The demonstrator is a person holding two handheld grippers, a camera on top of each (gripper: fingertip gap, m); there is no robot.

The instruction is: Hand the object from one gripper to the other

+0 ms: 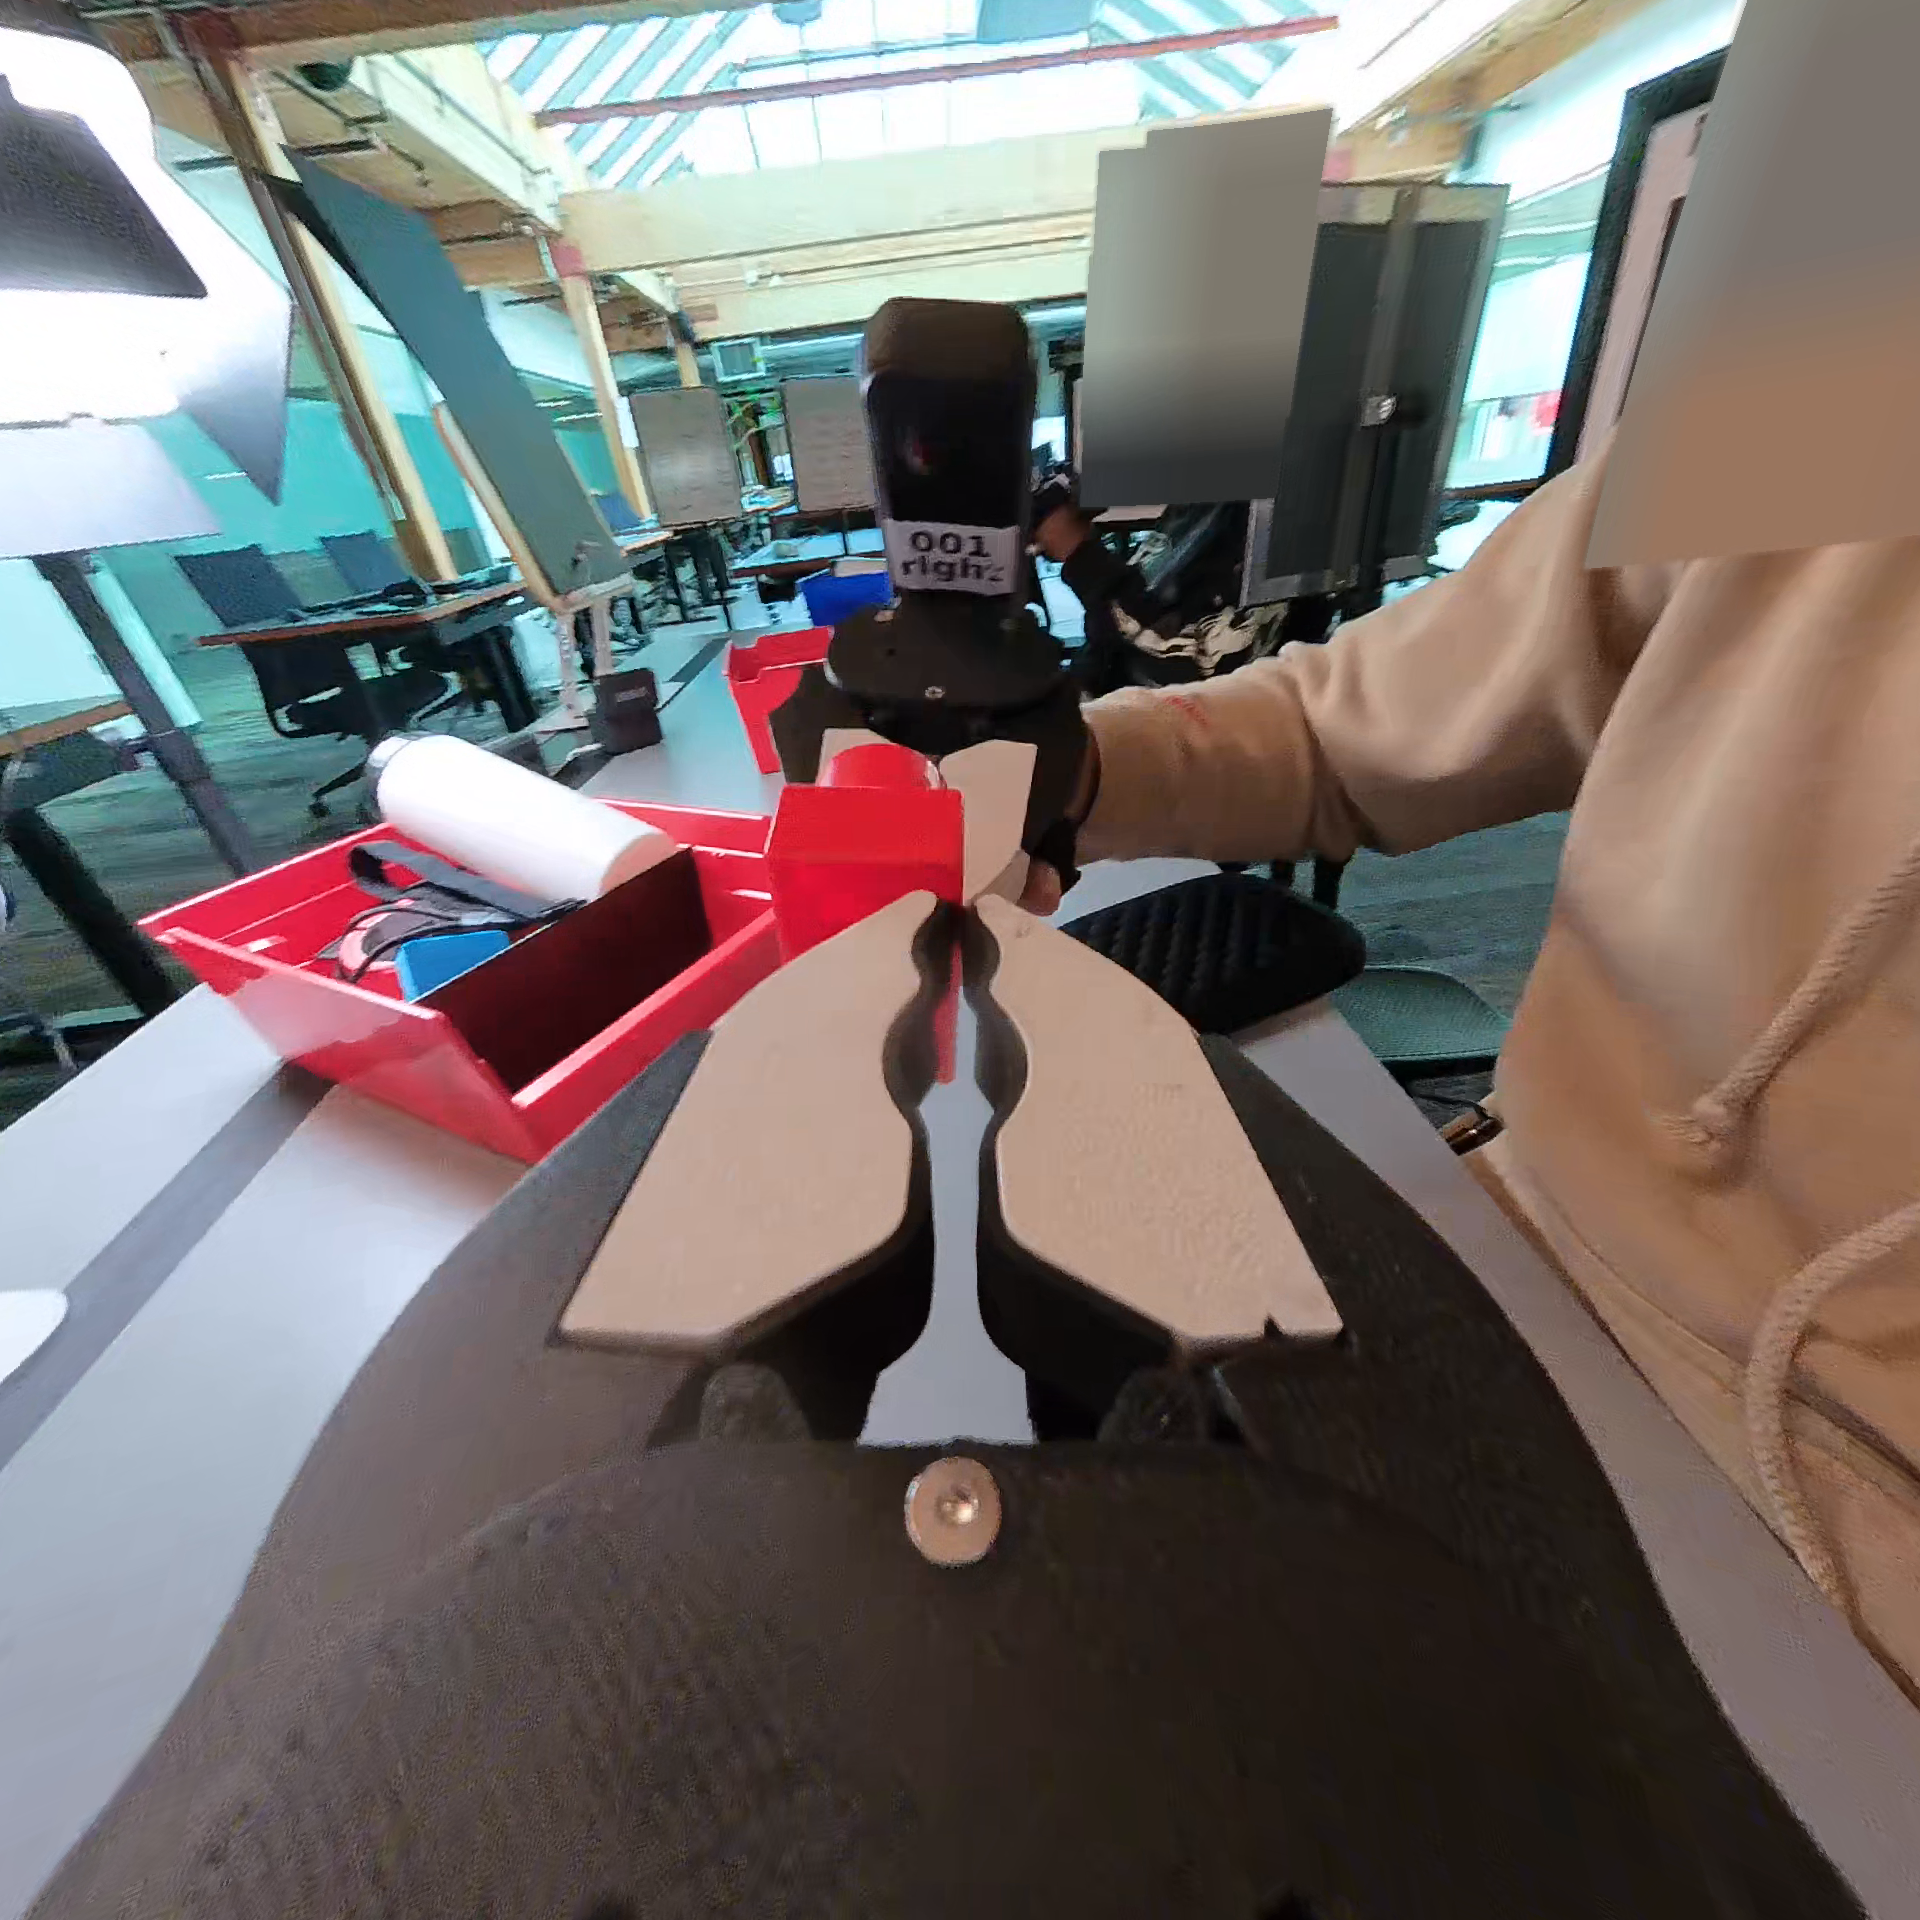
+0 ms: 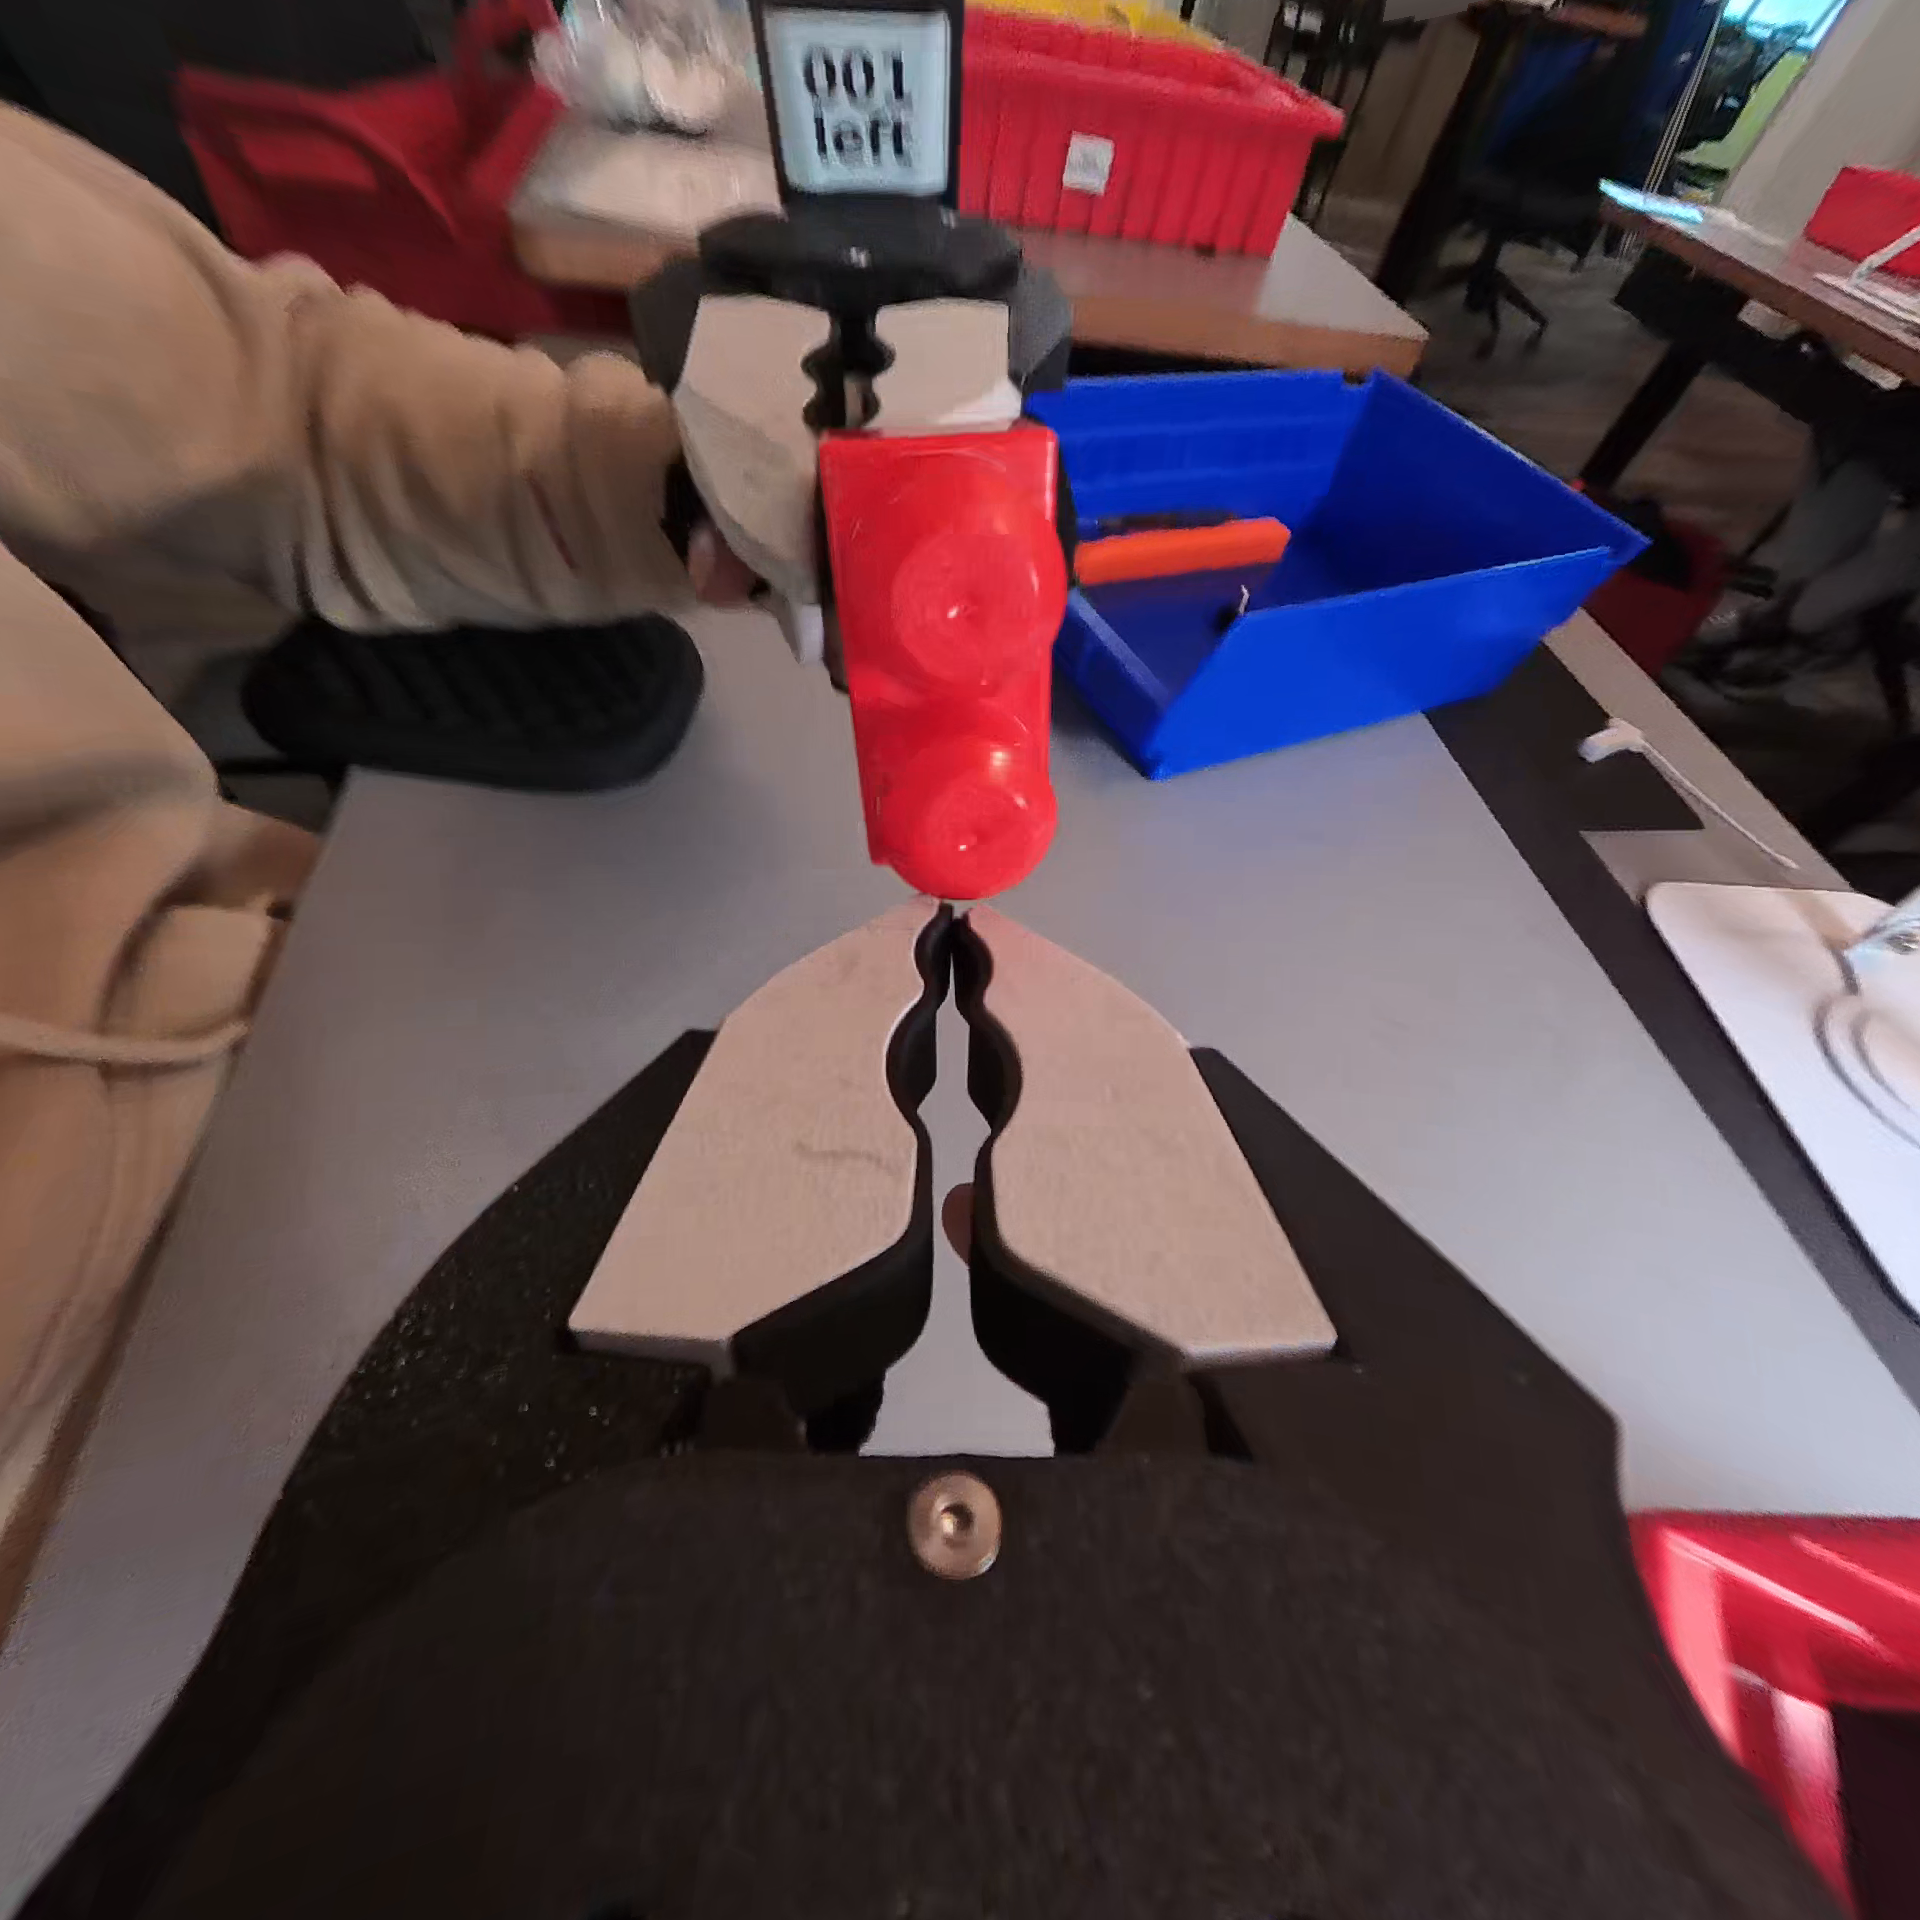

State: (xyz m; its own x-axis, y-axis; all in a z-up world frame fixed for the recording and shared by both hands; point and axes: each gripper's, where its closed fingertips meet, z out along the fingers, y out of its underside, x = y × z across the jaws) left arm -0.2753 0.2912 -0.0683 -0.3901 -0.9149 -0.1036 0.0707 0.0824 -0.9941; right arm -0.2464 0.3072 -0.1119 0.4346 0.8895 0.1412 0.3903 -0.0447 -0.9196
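Note:
A red toy brick with round studs [image 1: 862, 862] is up in the air between my two grippers. My left gripper [image 1: 954, 906] is shut on a thin edge of the red brick, and red shows between its pads. In the right wrist view the brick [image 2: 940, 644] hangs from the left gripper [image 2: 847, 416] with its studs facing me. My right gripper [image 2: 948, 914] is shut with nothing between its pads. Its tips sit right at the brick's near end. In the left wrist view the right gripper [image 1: 940, 774] faces me from behind the brick.
A red tray [image 1: 416, 1049] at the left holds a white bottle [image 1: 520, 821], straps and a blue block [image 1: 452, 961]. A blue bin [image 2: 1351, 623] stands on the grey table [image 2: 520, 987]. A person in a beige hoodie [image 1: 1455, 727] holds the grippers. A black chair back [image 2: 468, 696] is behind. Some 6 centimeters of space lies between my two pairs of fingers.

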